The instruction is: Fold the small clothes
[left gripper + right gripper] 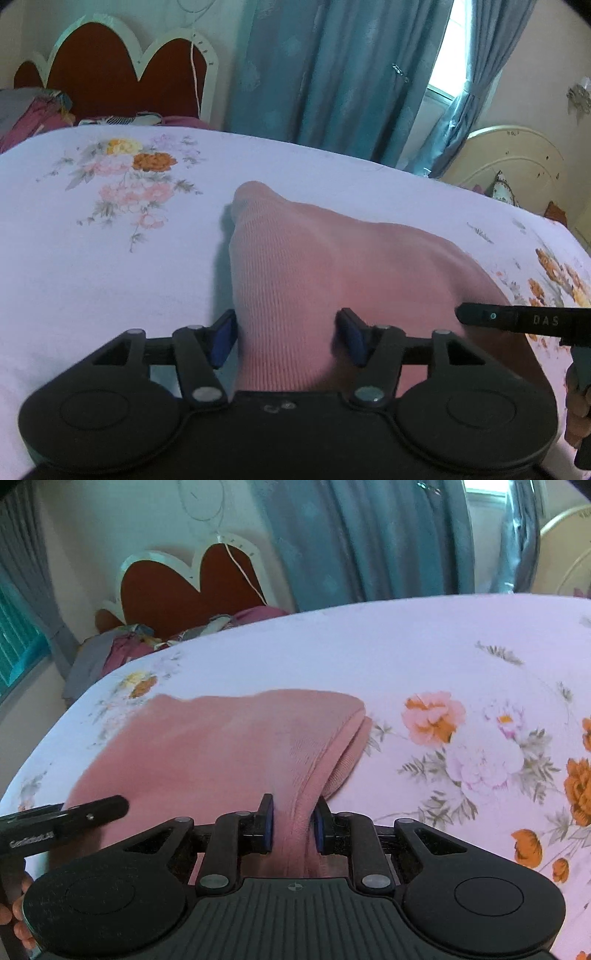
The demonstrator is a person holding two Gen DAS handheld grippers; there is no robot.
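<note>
A bed with a white flowered sheet (110,258) is filling most of both views. Blue curtains (332,74) are hanging behind its far edge, and a red headboard with a white scalloped rim (110,70) is standing at the far left. A pile of mixed clothing (125,642) is lying near that headboard.

A pink ribbed garment (295,266) is lying on the sheet at the near middle of the bed, with its layered hem (347,753) facing right.

The left gripper (288,338) is standing with its jaws wide. The pink cloth is lying between the blue pads (223,339), touching the left one, while the right pad is standing clear of it, so nothing is clamped.

The right gripper (293,827) is standing with its jaws narrow, and a bunched fold of the pink garment is passing between them. The pads (267,829) are pressing on that fold.
</note>
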